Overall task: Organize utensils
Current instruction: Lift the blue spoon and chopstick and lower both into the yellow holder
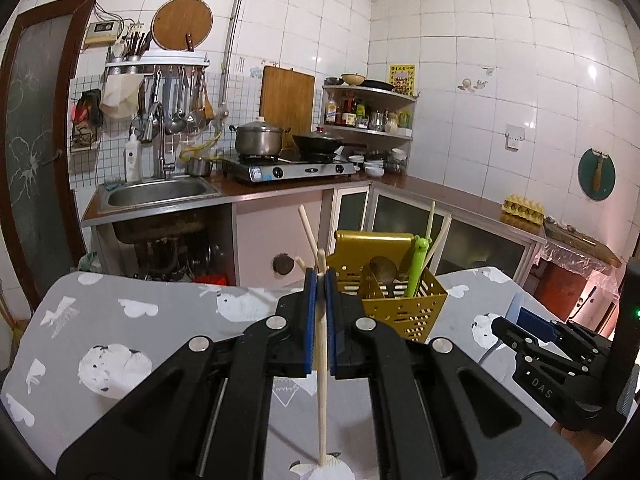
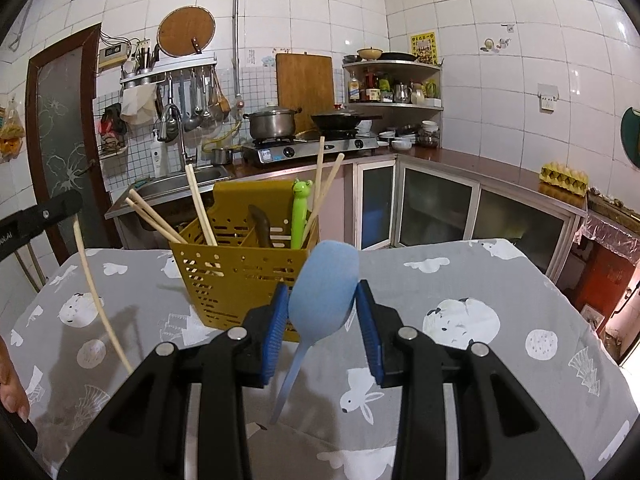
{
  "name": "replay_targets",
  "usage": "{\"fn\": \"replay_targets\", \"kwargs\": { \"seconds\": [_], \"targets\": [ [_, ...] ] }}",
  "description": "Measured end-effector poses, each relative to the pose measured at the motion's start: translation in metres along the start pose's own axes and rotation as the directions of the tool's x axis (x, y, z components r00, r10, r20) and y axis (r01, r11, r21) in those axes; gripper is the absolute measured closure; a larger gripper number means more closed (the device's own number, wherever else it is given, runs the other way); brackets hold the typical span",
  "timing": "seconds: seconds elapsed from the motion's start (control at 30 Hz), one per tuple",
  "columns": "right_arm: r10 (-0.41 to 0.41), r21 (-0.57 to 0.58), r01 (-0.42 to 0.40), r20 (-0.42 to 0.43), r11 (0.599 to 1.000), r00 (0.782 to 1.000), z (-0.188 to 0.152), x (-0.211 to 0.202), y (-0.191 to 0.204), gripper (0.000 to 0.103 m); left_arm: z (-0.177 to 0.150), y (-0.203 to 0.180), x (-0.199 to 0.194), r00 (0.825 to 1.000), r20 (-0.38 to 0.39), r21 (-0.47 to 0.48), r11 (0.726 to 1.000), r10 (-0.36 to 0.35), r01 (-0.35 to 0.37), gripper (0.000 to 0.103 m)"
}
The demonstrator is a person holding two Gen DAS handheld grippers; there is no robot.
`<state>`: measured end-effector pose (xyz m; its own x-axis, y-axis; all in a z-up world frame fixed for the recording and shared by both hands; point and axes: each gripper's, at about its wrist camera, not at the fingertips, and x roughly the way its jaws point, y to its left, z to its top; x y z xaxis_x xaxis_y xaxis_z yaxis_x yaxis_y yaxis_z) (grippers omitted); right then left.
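Both grippers are carrying one utensil each toward the yellow perforated caddy [image 2: 244, 276], which is standing on the table [image 2: 480, 280] with its grey printed cloth, likely so the loose pieces end up sorted in its compartments.

Left gripper [image 1: 320, 280]: jaws pressed nearly together, pinching a single pale chopstick [image 1: 322, 380] near its upper end. The stick is hanging roughly upright, its lower tip close to or touching the cloth; can't tell which. In the right wrist view the same chopstick [image 2: 100, 300] is showing left of the caddy, apart from it. Holding it vertical probably lines it up for dropping in from above.

Right gripper [image 2: 322, 320]: jaws spread fairly wide, closing on the light blue spoon [image 2: 324, 292] across the sides of its bowl, handle pointing down toward the table. The blue pads [image 2: 276, 336] look to be touching the bowl edges, so the spoon is being held, bowl up. It is just in front of the caddy, not in it.

Caddy already holds several chopsticks [image 2: 200, 208] in the left compartment, a metal spoon [image 1: 382, 270] in the middle, and a green frog-topped utensil [image 2: 298, 216] with two more chopsticks on the right.

Judgement: the task is partway done, both held items not yet placed.
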<state>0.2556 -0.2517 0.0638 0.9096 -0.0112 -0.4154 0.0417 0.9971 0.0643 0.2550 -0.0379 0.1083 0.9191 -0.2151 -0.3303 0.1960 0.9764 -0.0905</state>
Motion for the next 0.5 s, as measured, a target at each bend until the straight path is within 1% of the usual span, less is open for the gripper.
{"fn": "replay_targets", "kwargs": {
  "seconds": [0.23, 0.37, 0.5],
  "targets": [
    [-0.01, -0.021, 0.011, 0.034, 1.0, 0.999, 0.02, -0.009, 0.0, 0.068, 0.019, -0.006, -0.003, 0.999, 0.036, 0.023, 1.0, -0.001, 0.0, 0.1],
    [-0.011, -0.036, 0.013, 0.066, 0.999, 0.998, 0.042, -0.015, 0.002, 0.068, 0.048, -0.012, -0.006, 0.997, 0.072, 0.037, 0.999, -0.021, 0.018, 0.1],
    [-0.005, -0.048, 0.01, 0.104, 0.999, 0.995, 0.074, -0.022, 0.003, 0.068, 0.084, -0.012, -0.009, 0.993, 0.111, 0.015, 0.999, -0.046, 0.045, 0.1]
  ]
}}
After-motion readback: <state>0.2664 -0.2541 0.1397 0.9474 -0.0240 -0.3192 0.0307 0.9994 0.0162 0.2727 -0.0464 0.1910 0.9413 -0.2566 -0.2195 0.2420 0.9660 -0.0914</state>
